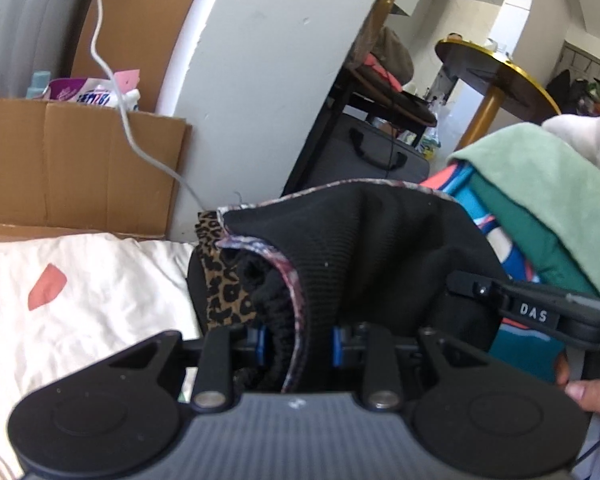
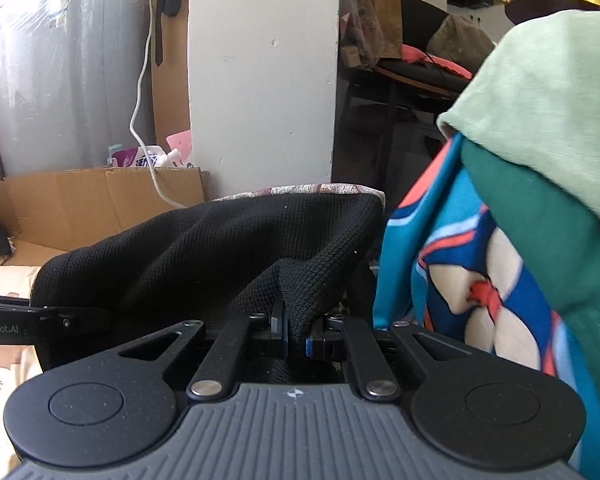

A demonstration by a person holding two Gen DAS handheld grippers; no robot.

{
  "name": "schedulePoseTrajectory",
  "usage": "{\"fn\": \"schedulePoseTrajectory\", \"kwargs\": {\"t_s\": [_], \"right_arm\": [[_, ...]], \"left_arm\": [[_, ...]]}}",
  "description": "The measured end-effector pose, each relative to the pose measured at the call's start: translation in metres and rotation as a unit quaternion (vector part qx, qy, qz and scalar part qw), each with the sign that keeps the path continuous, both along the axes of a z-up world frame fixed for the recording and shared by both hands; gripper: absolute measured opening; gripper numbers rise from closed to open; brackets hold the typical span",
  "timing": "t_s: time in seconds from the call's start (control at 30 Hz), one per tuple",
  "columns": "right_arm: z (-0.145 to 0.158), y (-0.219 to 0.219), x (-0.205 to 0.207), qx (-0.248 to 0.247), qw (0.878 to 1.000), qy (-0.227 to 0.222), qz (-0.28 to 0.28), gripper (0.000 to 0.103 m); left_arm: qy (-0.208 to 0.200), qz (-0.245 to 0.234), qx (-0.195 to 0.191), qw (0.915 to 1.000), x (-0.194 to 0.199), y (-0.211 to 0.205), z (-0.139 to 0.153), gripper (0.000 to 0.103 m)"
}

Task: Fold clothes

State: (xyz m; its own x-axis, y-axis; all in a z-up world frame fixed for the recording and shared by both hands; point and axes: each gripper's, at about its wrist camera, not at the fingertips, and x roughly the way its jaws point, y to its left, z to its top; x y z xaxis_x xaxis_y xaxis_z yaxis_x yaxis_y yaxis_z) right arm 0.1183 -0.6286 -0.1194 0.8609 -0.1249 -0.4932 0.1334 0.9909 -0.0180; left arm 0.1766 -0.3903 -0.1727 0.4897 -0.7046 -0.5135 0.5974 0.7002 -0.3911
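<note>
A black knit garment point(image 1: 372, 248) with a pale patterned lining and a leopard-print piece point(image 1: 224, 280) tucked in it hangs bunched between both grippers. My left gripper point(image 1: 298, 346) is shut on a thick fold of it, the blue pads pressing the cloth from both sides. In the right wrist view the same black garment point(image 2: 220, 248) rises in a pinched ridge from my right gripper point(image 2: 296, 340), which is shut on it. The right gripper's finger point(image 1: 520, 308) shows at the right of the left wrist view. The left gripper's finger point(image 2: 40, 320) shows at the left of the right wrist view.
A stack of folded clothes point(image 2: 540, 184), light green, dark green and a blue patterned piece, stands close on the right. A white bedsheet point(image 1: 80, 292) lies below left. Behind are a cardboard box point(image 1: 72, 164), a white pillar point(image 2: 260, 80), a hanging white cable point(image 1: 112, 80) and a round table point(image 1: 496, 76).
</note>
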Motion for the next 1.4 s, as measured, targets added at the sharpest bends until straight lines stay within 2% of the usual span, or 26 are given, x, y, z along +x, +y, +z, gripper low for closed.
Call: {"fn": "schedulePoseTrajectory", "kwargs": {"t_s": [0.17,0.3,0.4,0.53,0.8,1.0,1.2,1.4], "right_arm": [[-0.016,-0.019,0.028,-0.006,1.000,-0.016,-0.009,0.006],[-0.021,-0.025,0.041,-0.026,1.000,-0.012,-0.009,0.006],[-0.023,-0.031,0.051,-0.037,0.999,-0.008,-0.005,0.006],[-0.022,-0.039,0.066,-0.050,0.999,-0.008,-0.001,0.006],[-0.034,-0.046,0.105,-0.065,0.998,0.007,0.019,0.006],[-0.045,-0.047,0.135,-0.070,0.997,0.020,0.022,0.006],[-0.057,-0.041,0.161,-0.083,0.995,0.043,0.016,0.006],[-0.068,-0.048,0.182,-0.076,0.995,0.060,0.007,0.006]], "left_arm": [[-0.005,-0.011,-0.013,0.9998,0.027,-0.014,-0.016,0.030],[-0.029,-0.034,-0.011,0.9990,0.047,-0.031,-0.019,0.030],[-0.026,-0.037,-0.015,0.9989,0.065,-0.040,-0.022,0.030],[-0.045,-0.045,-0.011,0.9979,0.077,-0.050,-0.022,0.031],[-0.049,-0.040,0.001,0.9980,0.106,-0.063,-0.031,0.031],[-0.035,-0.021,-0.001,0.9992,0.127,-0.064,-0.041,0.031],[-0.004,0.015,-0.011,0.9998,0.148,-0.061,-0.055,0.030],[0.001,0.025,-0.011,0.9996,0.164,-0.065,-0.063,0.030]]}}
